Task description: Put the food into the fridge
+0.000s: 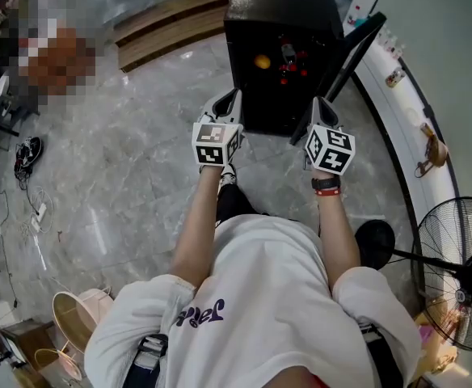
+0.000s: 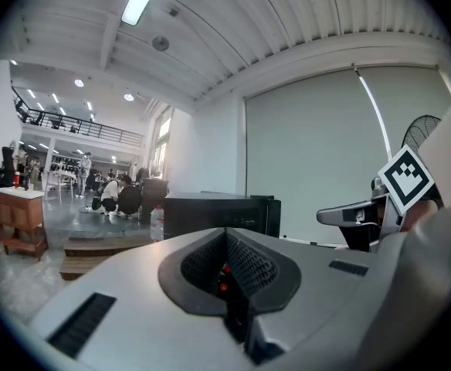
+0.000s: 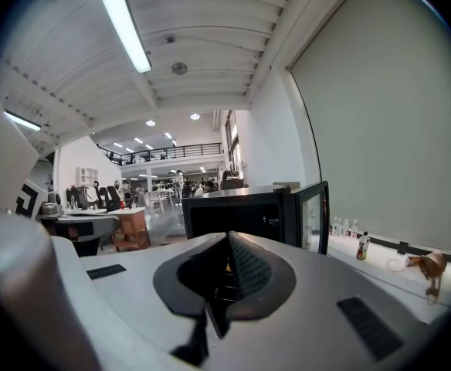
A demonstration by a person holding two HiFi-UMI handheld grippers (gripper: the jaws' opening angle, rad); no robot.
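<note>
A small black fridge [image 1: 280, 6] stands on the floor ahead with its door [image 1: 345, 63] swung open to the right. Inside it I see an orange fruit [image 1: 262, 61] and some red food [image 1: 291, 69]. My left gripper [image 1: 234, 97] and right gripper [image 1: 317, 103] hover side by side just in front of the opening, both shut with nothing between the jaws. From the left gripper view, the left gripper [image 2: 227, 246] points at the fridge [image 2: 210, 211], and the right gripper [image 2: 357, 215] is beside it. The right gripper view shows the right gripper [image 3: 229, 253] aimed at the fridge's dark inside [image 3: 241, 215].
A white ledge [image 1: 414, 120] runs along the wall at right, with small bottles [image 3: 362, 246] on it. A standing fan [image 1: 454, 273] is at the near right. Wooden steps [image 1: 167, 23] lie left of the fridge. Cables and shoes [image 1: 26, 152] litter the floor at far left.
</note>
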